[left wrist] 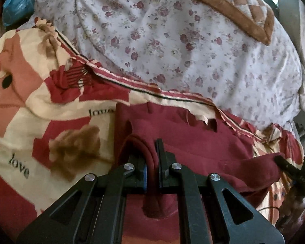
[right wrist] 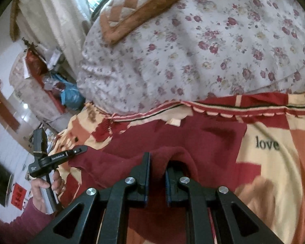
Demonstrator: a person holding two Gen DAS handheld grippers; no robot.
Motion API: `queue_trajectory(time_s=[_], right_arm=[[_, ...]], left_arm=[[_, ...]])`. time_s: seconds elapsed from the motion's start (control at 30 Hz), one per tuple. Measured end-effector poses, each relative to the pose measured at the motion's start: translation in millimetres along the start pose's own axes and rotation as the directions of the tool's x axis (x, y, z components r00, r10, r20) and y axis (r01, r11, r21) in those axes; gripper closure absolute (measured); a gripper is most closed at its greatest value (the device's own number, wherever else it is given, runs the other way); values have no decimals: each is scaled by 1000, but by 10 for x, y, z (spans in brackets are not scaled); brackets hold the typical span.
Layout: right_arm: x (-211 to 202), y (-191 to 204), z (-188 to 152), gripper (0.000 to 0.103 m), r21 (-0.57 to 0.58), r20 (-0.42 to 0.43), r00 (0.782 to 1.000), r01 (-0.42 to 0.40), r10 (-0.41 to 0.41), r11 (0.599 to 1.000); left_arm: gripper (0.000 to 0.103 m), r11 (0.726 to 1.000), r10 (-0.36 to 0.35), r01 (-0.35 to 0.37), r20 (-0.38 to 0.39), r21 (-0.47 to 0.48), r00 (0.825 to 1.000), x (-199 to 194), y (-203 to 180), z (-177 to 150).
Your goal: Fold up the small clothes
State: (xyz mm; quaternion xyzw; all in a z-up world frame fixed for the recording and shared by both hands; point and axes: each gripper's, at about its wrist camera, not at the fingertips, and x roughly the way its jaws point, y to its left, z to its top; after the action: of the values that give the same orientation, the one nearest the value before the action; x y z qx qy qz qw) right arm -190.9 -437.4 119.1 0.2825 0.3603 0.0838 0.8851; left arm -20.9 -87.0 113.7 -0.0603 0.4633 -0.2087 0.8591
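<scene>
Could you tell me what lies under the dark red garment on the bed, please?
The dark red cotton garment lies on a red-and-cream patchwork bedspread printed "love", which shows all around it. Whatever is directly beneath the garment's middle is covered, so I cannot tell whether anything else lies there.

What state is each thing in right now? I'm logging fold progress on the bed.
Dark red garment: partly lifted, pinched at two spots, rest lying on the bedspread.
Left gripper: shut on the garment.
Right gripper: shut on the garment.
Patterned bedspread: spread out, rumpled.
Floral quilt: bunched up.
</scene>
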Motion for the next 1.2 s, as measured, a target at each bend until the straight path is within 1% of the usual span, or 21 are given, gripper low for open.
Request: queue_trajectory(time_s=[0.1, 0.27, 0.4, 0.47, 0.7, 0.8, 0.93, 1.0, 1.1, 1.17, 1.2], right_arm=[[167, -99, 110, 92, 12, -13, 999, 30, -30, 999], [415, -278, 250, 92, 43, -35, 998, 61, -60, 997], [530, -385, 296, 92, 43, -43, 995, 90, -88, 995], [621, -472, 291, 92, 55, -63, 993, 104, -101, 993], [836, -729, 244, 92, 110, -104, 986, 144, -132, 984], [903, -768, 221, 92, 121, -118, 983, 158, -143, 980], [898, -809, 211, 92, 160, -117, 985, 143, -125, 977], [869, -797, 211, 92, 161, -123, 985, 140, -121, 977], [803, -716, 212, 89, 138, -122, 984, 147, -131, 979], [760, -658, 213, 83, 126, -118, 983, 154, -140, 980], [732, -635, 213, 76, 122, -116, 983, 159, -145, 980]], left_arm=[[97, 1000, 10, -10, -16, -23, 1000, 188, 40, 110], [97, 998, 45, -46, -47, -31, 998, 481, 84, 206], [97, 998, 65, -67, -58, -21, 996, 617, 84, 231], [97, 997, 77, -79, -66, -15, 995, 681, 78, 225], [97, 993, 120, -119, -74, 23, 990, 817, 26, 212], [97, 990, 140, -137, -78, 44, 987, 863, 4, 199], [97, 990, 141, -138, -85, 39, 986, 896, 23, 184], [97, 989, 146, -142, -82, 45, 986, 891, 12, 172], [97, 988, 150, -146, -77, 51, 986, 880, -4, 165], [97, 988, 147, -143, -80, 49, 986, 868, -6, 165], [97, 989, 143, -139, -80, 49, 987, 852, -7, 167]])
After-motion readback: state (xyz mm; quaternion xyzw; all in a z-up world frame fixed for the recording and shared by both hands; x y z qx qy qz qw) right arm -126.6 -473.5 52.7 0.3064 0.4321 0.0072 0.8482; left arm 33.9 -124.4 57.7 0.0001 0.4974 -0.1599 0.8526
